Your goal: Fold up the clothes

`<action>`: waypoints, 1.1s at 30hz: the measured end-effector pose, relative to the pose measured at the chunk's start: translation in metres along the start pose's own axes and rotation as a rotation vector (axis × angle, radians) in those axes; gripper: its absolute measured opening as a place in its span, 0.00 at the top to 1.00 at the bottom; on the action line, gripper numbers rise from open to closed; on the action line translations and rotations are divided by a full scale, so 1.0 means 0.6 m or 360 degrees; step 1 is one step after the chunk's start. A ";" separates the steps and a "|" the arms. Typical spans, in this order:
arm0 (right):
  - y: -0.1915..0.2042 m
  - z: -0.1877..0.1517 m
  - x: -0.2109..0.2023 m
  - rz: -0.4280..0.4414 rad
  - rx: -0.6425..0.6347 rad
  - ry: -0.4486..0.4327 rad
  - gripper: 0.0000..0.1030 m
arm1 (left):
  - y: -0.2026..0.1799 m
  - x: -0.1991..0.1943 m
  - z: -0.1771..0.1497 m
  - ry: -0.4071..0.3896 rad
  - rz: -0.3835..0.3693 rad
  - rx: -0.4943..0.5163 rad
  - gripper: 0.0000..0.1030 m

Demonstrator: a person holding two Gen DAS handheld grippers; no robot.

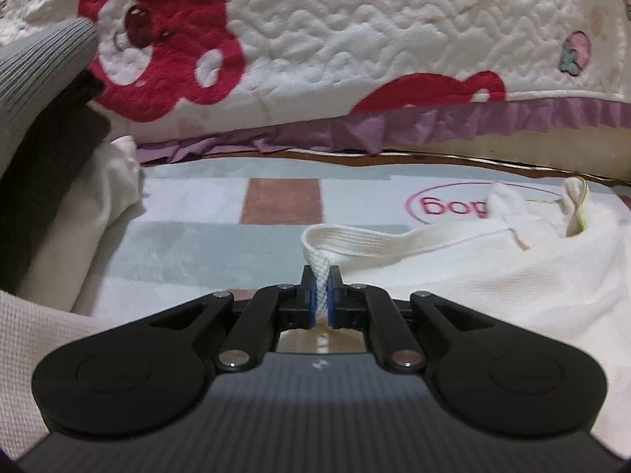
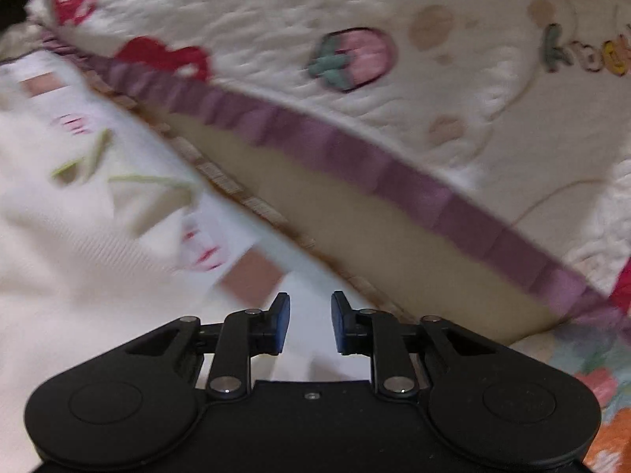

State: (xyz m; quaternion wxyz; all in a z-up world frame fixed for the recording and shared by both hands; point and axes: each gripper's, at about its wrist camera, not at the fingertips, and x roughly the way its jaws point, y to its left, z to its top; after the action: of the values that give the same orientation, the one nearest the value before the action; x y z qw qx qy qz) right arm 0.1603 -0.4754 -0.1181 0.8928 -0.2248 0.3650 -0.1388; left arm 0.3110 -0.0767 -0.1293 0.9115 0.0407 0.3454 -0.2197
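Pastel checked rug [image 1: 189,244] covers the floor; cream garment [image 1: 493,276] spread on it, just beside the quilt's purple frill [image 1: 434,122].

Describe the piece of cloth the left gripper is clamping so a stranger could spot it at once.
Find the quilted cream bedspread with red bears and a purple frill; below it lies a pastel checked mat. On the mat, the cream garment ends in a ribbed band, pinched by the left gripper. Only it is ribbed and looped.

Ribbed cream knit garment [image 1: 493,276], quilted cotton bedspread [image 1: 355,39], matt black plastic tool [image 1: 321,293]
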 end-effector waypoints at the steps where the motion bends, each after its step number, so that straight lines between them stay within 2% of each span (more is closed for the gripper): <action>1: -0.012 0.005 0.006 -0.0032 0.0042 -0.0001 0.63 | 0.008 0.002 0.000 0.0006 0.0003 -0.0046 0.95; 4: -0.061 -0.009 0.001 0.0054 0.0411 -0.0003 0.48 | 0.036 0.004 -0.001 0.0031 -0.0027 -0.0208 0.94; 6: -0.080 -0.040 -0.007 0.0130 0.0634 0.0014 0.41 | 0.049 0.004 0.001 0.0041 -0.0074 -0.0262 0.95; 11: -0.103 -0.135 -0.011 0.0316 0.1063 0.0165 0.41 | 0.061 0.002 0.010 0.0152 -0.0176 -0.0289 0.92; 12: -0.105 -0.151 -0.009 0.0352 0.1122 0.0202 0.41 | 0.063 -0.004 0.013 0.0162 -0.0213 -0.0282 0.87; 14: -0.106 -0.170 -0.008 0.0427 0.1200 0.0231 0.41 | 0.064 -0.012 0.018 0.0185 -0.0303 -0.0259 0.72; 15: -0.106 -0.180 -0.007 0.0464 0.1238 0.0245 0.41 | 0.062 -0.013 0.020 0.0210 -0.0345 -0.0232 0.56; 16: -0.107 -0.182 -0.006 0.0487 0.1254 0.0246 0.41 | 0.056 -0.009 0.018 0.0259 -0.0374 -0.0180 0.45; 19: -0.109 -0.179 0.007 0.0515 0.1259 0.0250 0.40 | 0.035 -0.001 0.008 0.0368 -0.0424 0.0015 0.43; 22: -0.112 -0.176 0.029 0.0556 0.1273 0.0271 0.40 | 0.017 0.000 -0.006 0.0311 -0.0409 0.0140 0.36; 23: -0.112 -0.177 0.037 0.0576 0.1287 0.0279 0.40 | 0.013 0.003 -0.007 0.0269 -0.0392 0.0140 0.37; 24: -0.109 -0.176 0.050 0.0590 0.1299 0.0288 0.40 | 0.010 0.008 -0.008 0.0225 -0.0375 0.0140 0.51; 25: -0.107 -0.173 0.055 0.0589 0.1290 0.0261 0.38 | 0.008 0.013 -0.008 0.0199 -0.0358 0.0131 0.90; 26: -0.104 -0.170 0.059 0.0588 0.1280 0.0232 0.43 | 0.008 0.018 -0.004 0.0208 -0.0349 0.0102 0.94; 27: -0.104 -0.161 0.056 0.0618 0.1259 0.0187 0.94 | 0.009 0.021 0.002 0.0223 -0.0345 0.0072 0.95; 29: -0.105 -0.141 0.048 0.0680 0.1213 0.0094 0.95 | 0.014 -0.002 0.022 0.0177 -0.0310 0.0069 0.95; 32: -0.134 -0.125 0.009 0.0590 0.1281 -0.0105 0.95 | 0.035 -0.036 0.040 0.0076 -0.0219 0.0016 0.95; 33: -0.142 -0.124 0.002 0.0568 0.1274 -0.0132 0.95 | 0.043 -0.035 0.037 0.0075 -0.0203 -0.0015 0.95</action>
State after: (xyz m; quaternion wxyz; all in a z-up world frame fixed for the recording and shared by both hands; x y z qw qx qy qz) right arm 0.1011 -0.5715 -0.1231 0.9333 0.2001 0.2794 -0.1038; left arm 0.3217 -0.0507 -0.1009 0.8874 0.0196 0.3696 -0.2747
